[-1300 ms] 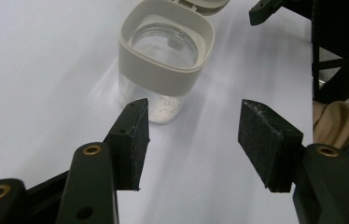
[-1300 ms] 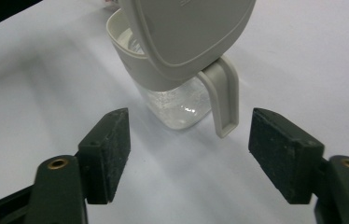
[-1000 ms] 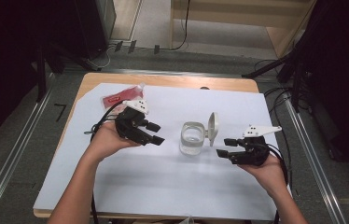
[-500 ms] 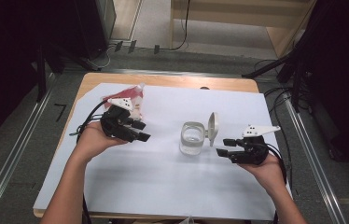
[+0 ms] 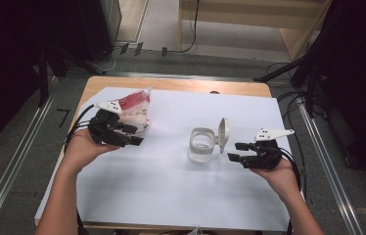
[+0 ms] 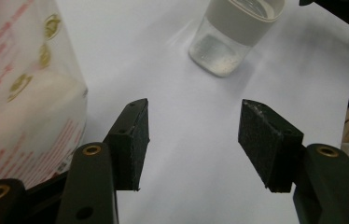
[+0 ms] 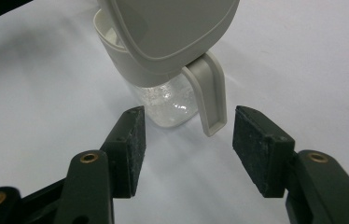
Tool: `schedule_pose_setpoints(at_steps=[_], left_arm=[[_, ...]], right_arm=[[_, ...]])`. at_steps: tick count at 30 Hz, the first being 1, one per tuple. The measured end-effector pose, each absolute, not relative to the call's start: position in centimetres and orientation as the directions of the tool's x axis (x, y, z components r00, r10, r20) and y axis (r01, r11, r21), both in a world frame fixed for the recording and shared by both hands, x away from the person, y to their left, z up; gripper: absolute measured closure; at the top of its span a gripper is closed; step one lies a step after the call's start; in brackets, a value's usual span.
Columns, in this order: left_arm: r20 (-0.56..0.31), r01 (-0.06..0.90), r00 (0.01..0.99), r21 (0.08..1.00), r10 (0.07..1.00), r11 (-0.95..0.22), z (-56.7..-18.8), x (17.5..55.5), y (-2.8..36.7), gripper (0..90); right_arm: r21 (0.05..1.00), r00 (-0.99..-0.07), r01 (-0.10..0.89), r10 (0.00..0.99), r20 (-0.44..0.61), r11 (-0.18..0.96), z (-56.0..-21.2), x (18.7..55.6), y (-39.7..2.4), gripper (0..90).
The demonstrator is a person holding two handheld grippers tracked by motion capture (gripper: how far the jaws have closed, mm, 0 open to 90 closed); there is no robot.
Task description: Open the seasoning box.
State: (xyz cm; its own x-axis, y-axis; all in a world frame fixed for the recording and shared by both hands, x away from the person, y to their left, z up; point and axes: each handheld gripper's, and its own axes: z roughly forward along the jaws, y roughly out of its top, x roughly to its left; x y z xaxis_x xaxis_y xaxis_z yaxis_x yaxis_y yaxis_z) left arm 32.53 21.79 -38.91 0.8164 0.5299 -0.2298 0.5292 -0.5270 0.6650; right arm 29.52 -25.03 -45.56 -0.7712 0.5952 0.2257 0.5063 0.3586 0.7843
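A red-and-white printed pouch point(image 5: 134, 108) stands at the back left of the white sheet, close beside my left gripper point(image 5: 136, 140). In the left gripper view the pouch point(image 6: 18, 93) is at the left, outside the open jaws, and nothing lies between the pads point(image 6: 133, 135). A clear jar point(image 5: 201, 145) with a grey rim and its flip lid point(image 5: 223, 132) raised stands mid-table. My right gripper point(image 5: 234, 152) is open just right of it. In the right gripper view the jar point(image 7: 168, 100) and its hanging clasp point(image 7: 208, 95) sit just beyond the fingertips, untouched.
A white sheet point(image 5: 171, 196) covers most of the wooden table point(image 5: 181, 84). Cables trail from both grippers off the table's sides. Dark equipment and floor rails surround the table.
My left hand has moved left and back from the jar to the pouch. The pouch, which lay flat, now stands up beside the gripper. The right hand has stayed put.
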Motion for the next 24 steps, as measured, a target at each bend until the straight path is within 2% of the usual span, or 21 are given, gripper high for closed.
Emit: schedule_pose_setpoints(at_steps=[24], left_arm=[[-0.239, 0.606, 0.716, 0.68, 0.656, -0.414, -38.1, 32.1, 28.6, 44.2]], right_arm=[[0.774, -0.773, 0.506, 0.598, 0.211, 0.381, -45.7, 29.8, -24.8, 45.7]])
